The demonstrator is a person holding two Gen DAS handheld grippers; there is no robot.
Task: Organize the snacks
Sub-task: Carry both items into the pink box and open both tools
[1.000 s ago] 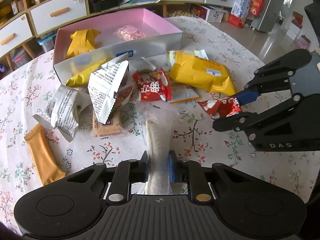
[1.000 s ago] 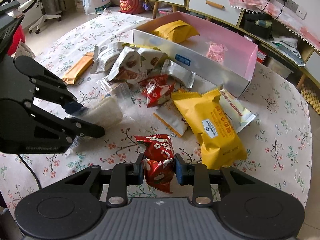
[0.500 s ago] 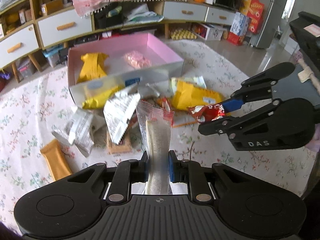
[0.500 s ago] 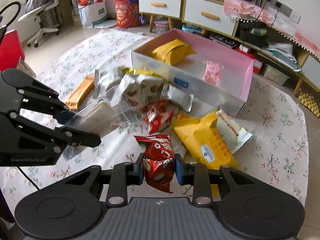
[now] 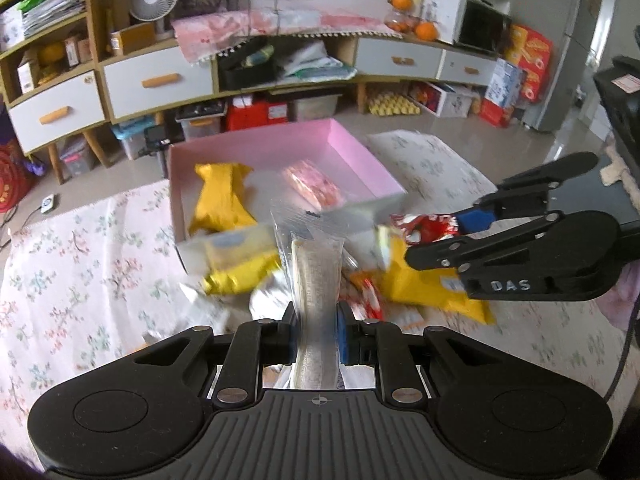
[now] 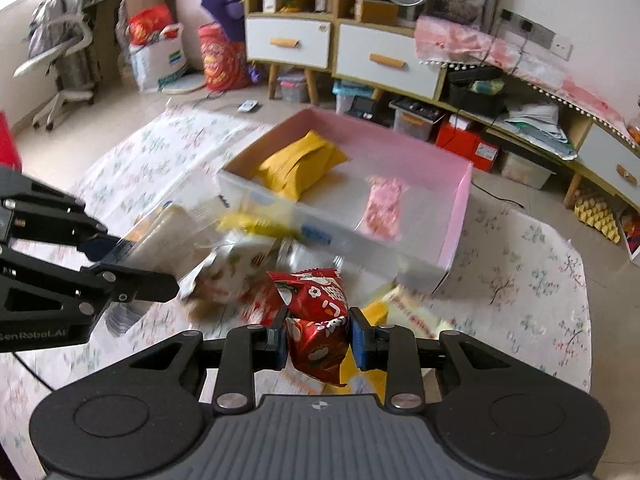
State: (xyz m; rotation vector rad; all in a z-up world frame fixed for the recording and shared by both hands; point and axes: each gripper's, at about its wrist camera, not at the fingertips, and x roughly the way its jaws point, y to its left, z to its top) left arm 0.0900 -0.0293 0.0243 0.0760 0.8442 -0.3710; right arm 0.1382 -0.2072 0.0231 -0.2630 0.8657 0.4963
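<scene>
Left gripper [image 5: 317, 334] clamps a clear pack [image 5: 314, 280]; right gripper [image 6: 318, 338] pinches a red packet [image 6: 318, 320], pink box [image 6: 456, 216] ahead.

You are holding a clear packet [image 5: 316, 272] with a pale beige bar showing through it, and a red packet [image 6: 318, 320] printed with white marks. The grippers [image 5: 317, 328] holding them are black, with blue pads [image 6: 359, 338] at the fingertips. The box [image 5: 362, 164] ahead of you is showing pink inside and white outside, with a yellow packet [image 5: 222, 196] and a pink packet [image 5: 314, 189] in it. The tablecloth [image 5: 80, 264] is showing white with a small pink and green flower pattern. A larger yellow packet [image 5: 420, 288] is lying on it.
</scene>
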